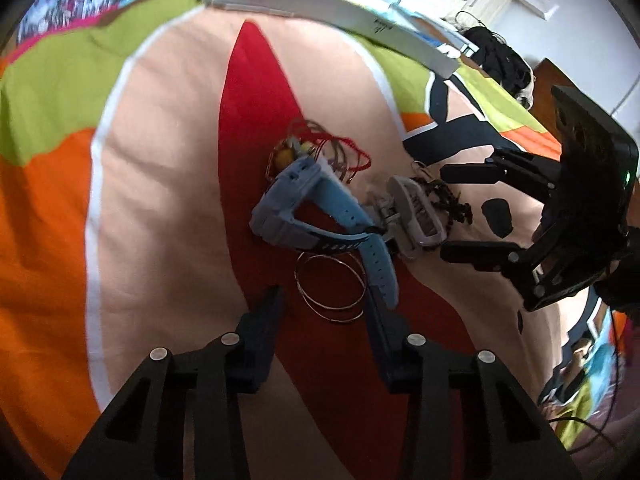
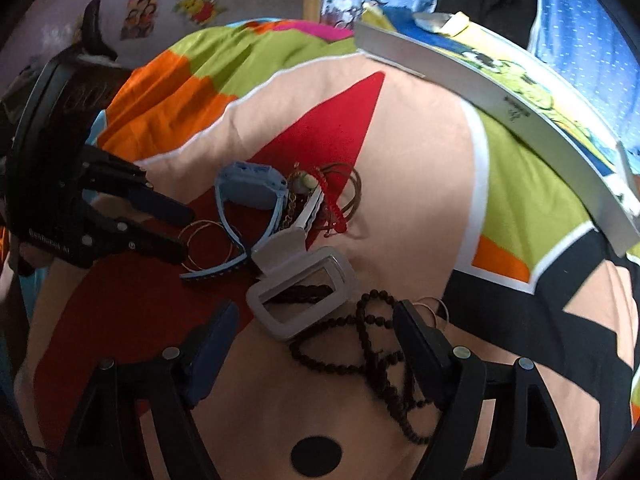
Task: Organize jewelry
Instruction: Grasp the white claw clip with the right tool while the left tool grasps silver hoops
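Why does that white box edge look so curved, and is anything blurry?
Left wrist view: fisheye distortion bows the white box; the bedspread smears toward the rim. Right wrist view: same bowing; the bead necklace stays fairly sharp, with dim, shadowed corners.

Home bedroom: cartoon bedspread [image 1: 160, 160], wall stickers [image 2: 140, 16].

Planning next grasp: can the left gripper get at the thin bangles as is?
Probably yes. The left gripper is open with the thin bangles lying between its fingertips; only the blue watch strap overlaps their right edge.
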A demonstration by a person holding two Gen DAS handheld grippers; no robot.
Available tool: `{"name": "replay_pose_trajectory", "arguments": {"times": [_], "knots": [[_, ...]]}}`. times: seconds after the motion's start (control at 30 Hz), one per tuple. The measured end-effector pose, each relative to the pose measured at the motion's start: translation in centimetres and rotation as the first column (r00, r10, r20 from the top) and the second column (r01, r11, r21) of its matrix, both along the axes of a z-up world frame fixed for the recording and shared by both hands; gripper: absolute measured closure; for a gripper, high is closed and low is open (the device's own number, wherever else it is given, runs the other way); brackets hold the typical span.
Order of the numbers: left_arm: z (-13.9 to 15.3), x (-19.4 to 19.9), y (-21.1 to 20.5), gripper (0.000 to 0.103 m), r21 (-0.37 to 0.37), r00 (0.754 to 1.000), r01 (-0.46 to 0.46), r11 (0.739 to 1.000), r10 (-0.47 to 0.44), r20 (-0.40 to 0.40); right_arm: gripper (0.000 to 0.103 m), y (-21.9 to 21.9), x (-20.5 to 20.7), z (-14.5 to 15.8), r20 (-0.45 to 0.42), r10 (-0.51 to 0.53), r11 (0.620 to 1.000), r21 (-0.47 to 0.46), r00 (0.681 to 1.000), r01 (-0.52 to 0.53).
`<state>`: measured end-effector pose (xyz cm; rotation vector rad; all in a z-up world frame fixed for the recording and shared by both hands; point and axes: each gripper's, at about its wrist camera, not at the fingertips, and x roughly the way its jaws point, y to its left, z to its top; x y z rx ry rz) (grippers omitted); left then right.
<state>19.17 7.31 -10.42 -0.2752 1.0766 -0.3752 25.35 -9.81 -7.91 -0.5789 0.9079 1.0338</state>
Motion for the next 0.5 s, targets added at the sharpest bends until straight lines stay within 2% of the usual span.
{"name": "replay_pose_trajectory", "arguments": {"times": [0.17,0.33,0.5], "knots": [[-0.6,1.2,0.9,0.074,-0.024,0.996,-0.028,0.999,0.026,-0.08,0.025,0.4,1.0,-1.2,-0.025,0.021,1.0,0.0,0.999,-0.021],[-0.8,1.6,1.3,0.095,0.007,0.989,-0.064,0.998,0.064,-0.129,0.026,1.3,1.3,-2.0,-0.02,0.057,0.998,-0.01,0.998,-0.057],[-0.8,1.4,2.1,0.1,0.005,0.984,-0.104,0.995,0.104,-0.146,0.047,2.2,1.2,-2.3,-0.024,0.068,0.998,-0.01,0.997,-0.069]]}}
